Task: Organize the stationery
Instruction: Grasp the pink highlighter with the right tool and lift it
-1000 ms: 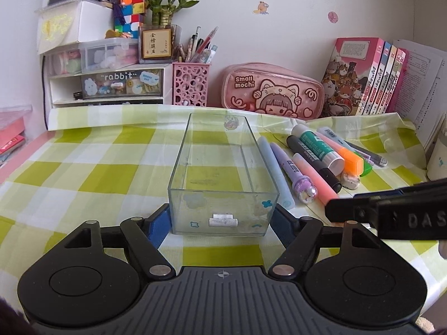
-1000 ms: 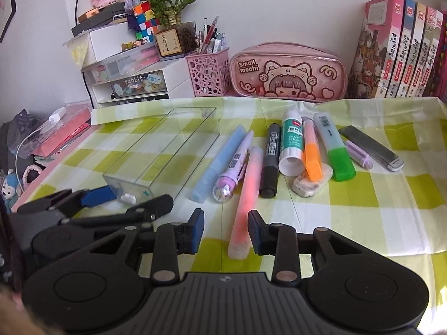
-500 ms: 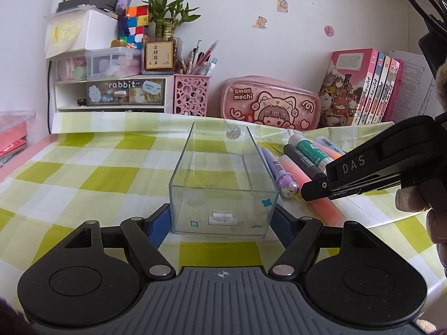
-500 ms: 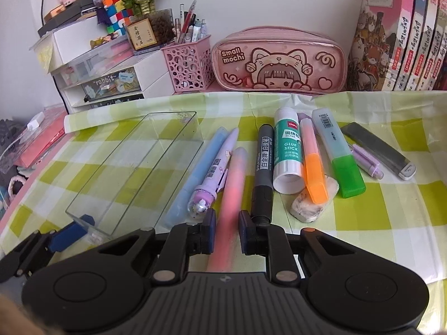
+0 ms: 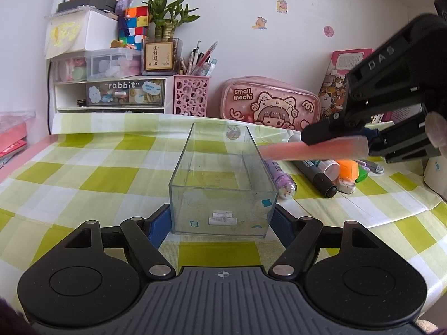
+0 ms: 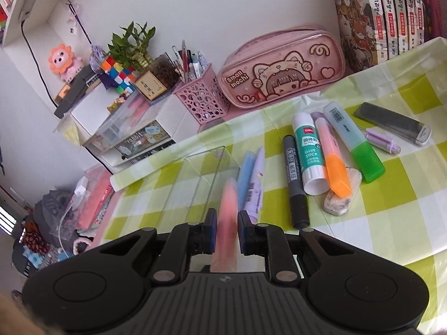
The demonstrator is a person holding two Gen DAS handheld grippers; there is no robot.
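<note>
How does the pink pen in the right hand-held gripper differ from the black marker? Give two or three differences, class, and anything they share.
1. The pink pen is salmon pink; the black marker is dark with a label.
2. The pink pen is clamped in the right hand-held gripper, off the cloth; the black marker lies on the tablecloth.
3. The pink pen's tip reaches over the clear box; the black marker lies beside it.
Both are long, slim writing tools.
</note>
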